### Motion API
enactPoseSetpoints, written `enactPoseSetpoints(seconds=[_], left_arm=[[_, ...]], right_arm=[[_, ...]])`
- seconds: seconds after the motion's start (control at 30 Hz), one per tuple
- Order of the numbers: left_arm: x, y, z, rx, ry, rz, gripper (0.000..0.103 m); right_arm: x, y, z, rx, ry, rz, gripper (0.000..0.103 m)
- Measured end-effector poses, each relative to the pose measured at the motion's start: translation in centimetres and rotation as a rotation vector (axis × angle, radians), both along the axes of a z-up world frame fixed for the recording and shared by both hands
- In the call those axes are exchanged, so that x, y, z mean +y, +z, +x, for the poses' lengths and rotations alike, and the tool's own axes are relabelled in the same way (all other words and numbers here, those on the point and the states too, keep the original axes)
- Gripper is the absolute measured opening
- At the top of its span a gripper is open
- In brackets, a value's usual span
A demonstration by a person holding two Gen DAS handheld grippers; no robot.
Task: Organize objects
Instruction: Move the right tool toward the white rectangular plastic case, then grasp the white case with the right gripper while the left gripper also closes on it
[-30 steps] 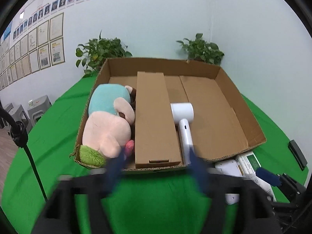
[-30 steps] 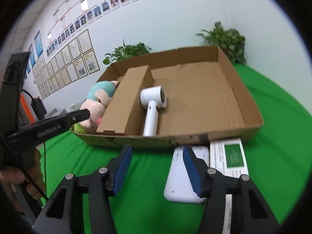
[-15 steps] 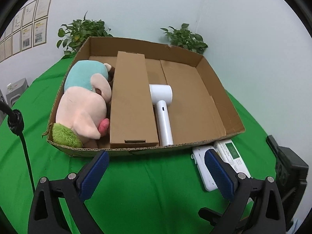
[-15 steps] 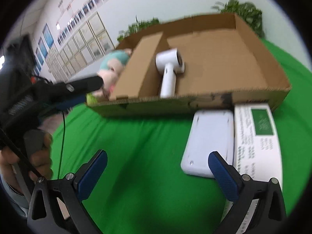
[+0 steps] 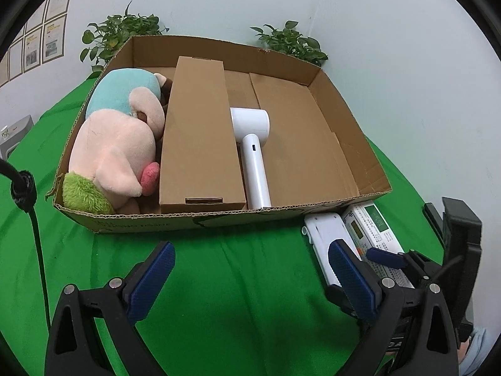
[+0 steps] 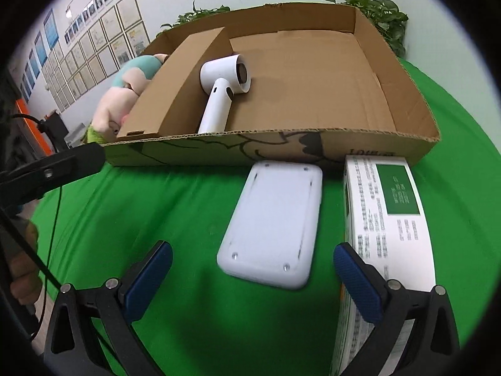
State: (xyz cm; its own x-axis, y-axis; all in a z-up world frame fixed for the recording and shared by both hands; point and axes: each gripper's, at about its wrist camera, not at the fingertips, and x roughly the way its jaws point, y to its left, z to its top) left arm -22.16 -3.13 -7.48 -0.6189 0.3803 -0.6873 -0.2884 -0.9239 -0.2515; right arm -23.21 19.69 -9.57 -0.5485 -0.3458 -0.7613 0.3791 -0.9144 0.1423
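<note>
The cardboard tray point(image 5: 350, 144) already holds a plush toy point(image 5: 116, 144) at its left side, a long brown box point(image 5: 200, 131) next to it, and a white hair dryer point(image 5: 253, 150) lying just beside that box, handle toward the near wall. The right half of the tray floor is bare. Two things are not yet packed: a flat white device point(image 6: 272, 222) and a white printed carton point(image 6: 391, 228) with a green label, both lying on the green table point(image 6: 188, 206) right against the tray's near wall, in the middle and right of the right wrist view.

The left claw point(image 5: 250, 282) is released, its blue pads wide apart over bare cloth at the bottom of its frame, gripping nothing. The right claw point(image 6: 253, 282) is likewise spread wide and empty, with the white device's near edge lying between its fingers (whether a pad touches the carton on the right cannot be told).

The step in hand looks to be the pickup of the flat white device by the right claw. The next move probably calls for lowering the pads to either long side of the device, closing across its width, then lifting it over the tray wall into the free right half. Its thin, smooth body lying flat may make the grip awkward.
</note>
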Motion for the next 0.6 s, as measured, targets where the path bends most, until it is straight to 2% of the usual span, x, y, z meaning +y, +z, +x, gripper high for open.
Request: enactPoseSetpoints(seconds=[0.3,0.33,0.4,0.43,0.6], left_arm=[[-1.0,-0.3,0.2,-0.007,0.023,0.011,0.099],[-1.0,-0.3,0.3,-0.008,0.024,0.015,0.099],[-1.1,-0.4,0.2,-0.020,0.022,0.025,0.099],[-1.0,-0.5,0.1,-0.025,0.018,0.033,0.099],[-0.7,-1.0,0.1,-0.066,-0.030,0.079,0.099]], right_arm=[[-1.7,-1.4,-1.2,-0.022,-0.006,0.119,0.100],[-1.6,-1.5,-1.1,-0.020,-0.010,0.125,0.096],[-1.2,-1.8,-0.9,-0.024,-0.032,0.164,0.075],[-1.1,-1.8,-0.7,-0.023,-0.027,0.162,0.071],[-0.9,-1.6,1.7,-0.053,0.044,0.118,0.069]])
